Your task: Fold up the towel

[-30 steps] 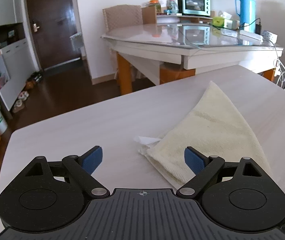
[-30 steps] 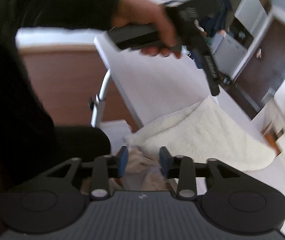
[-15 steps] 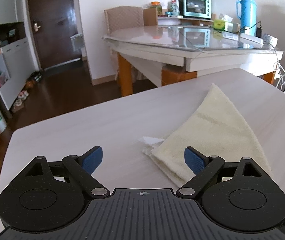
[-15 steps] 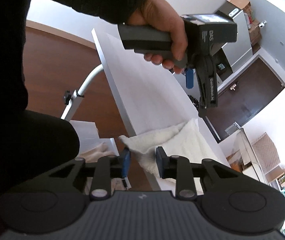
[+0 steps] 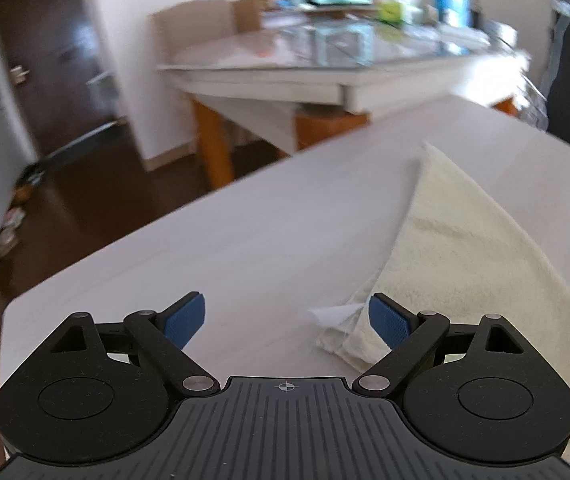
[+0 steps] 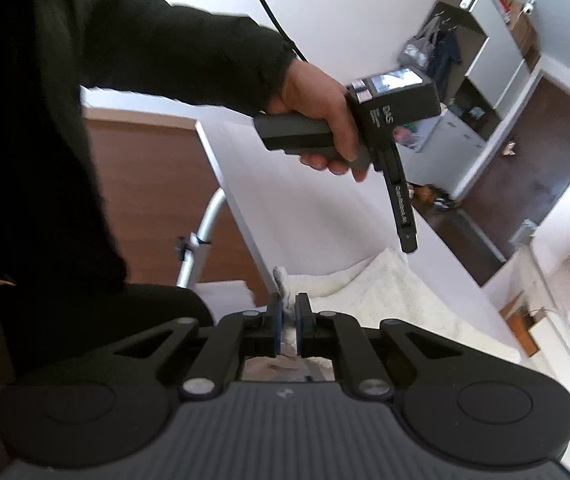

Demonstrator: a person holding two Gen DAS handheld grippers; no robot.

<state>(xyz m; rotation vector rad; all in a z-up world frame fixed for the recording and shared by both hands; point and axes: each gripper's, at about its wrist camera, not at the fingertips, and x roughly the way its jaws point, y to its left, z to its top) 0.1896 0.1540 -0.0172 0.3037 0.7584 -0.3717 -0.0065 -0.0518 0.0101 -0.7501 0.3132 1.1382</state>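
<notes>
The right gripper [image 6: 288, 322] fingers have just closed, pinching the fluffy cream towel [image 6: 381, 292] (triangular fold); the left gripper [image 5: 285, 316] gapes empty.

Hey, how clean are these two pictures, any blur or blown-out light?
Left wrist view: the far room and dining table smear with motion blur, while the towel stays fairly sharp. Right wrist view: the dark sleeve loses detail, bright walls wash out, and fisheye bends edges.

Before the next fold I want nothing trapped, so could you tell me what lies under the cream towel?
Under the towel only the pale table shows, plus a white tag poking out at its near corner. Whatever lies beneath the towel's middle is covered and cannot be seen.
</notes>
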